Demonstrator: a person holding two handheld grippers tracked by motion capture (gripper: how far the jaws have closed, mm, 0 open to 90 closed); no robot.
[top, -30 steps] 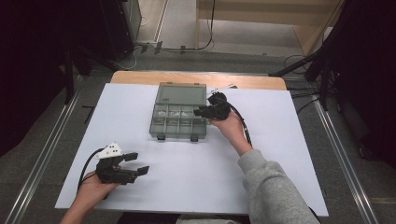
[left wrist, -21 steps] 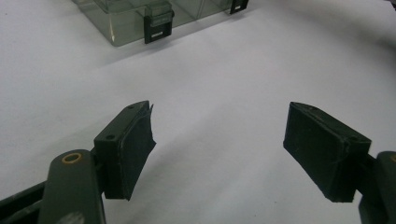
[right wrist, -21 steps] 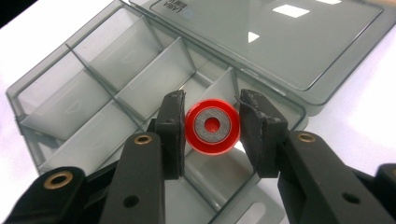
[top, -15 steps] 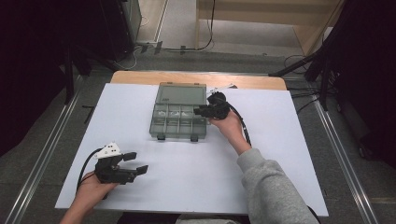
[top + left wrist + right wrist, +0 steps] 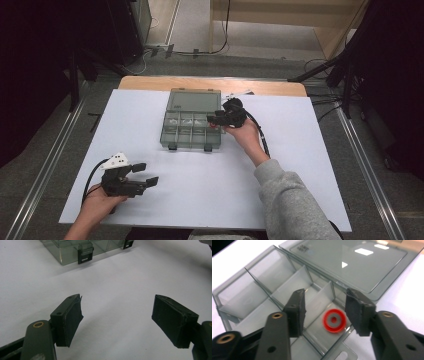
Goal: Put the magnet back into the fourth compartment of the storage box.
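A clear compartment box (image 5: pixel 166 131) sits open at the table's far middle, its lid (image 5: pixel 195 100) laid flat behind it. My right gripper (image 5: pixel 212 121) hovers over the box's right end. Its jaws have just been opening, and the pads touch nothing. In the right gripper view, a red ring with a grey centre (image 5: pixel 334 320) appears slightly blurred in a compartment of the box (image 5: pixel 262 267), below the gap of the right gripper (image 5: pixel 325 297). My left gripper (image 5: pixel 146 173) rests open near the front left. Nothing is between the jaws of the left gripper (image 5: pixel 116 315).
A white sheet (image 5: pixel 300 165) covers the table; a wooden strip (image 5: pixel 150 82) shows along the far edge. The box's front face with two black latches (image 5: pixel 85 255) lies ahead of the left gripper. Cables trail from both grippers.
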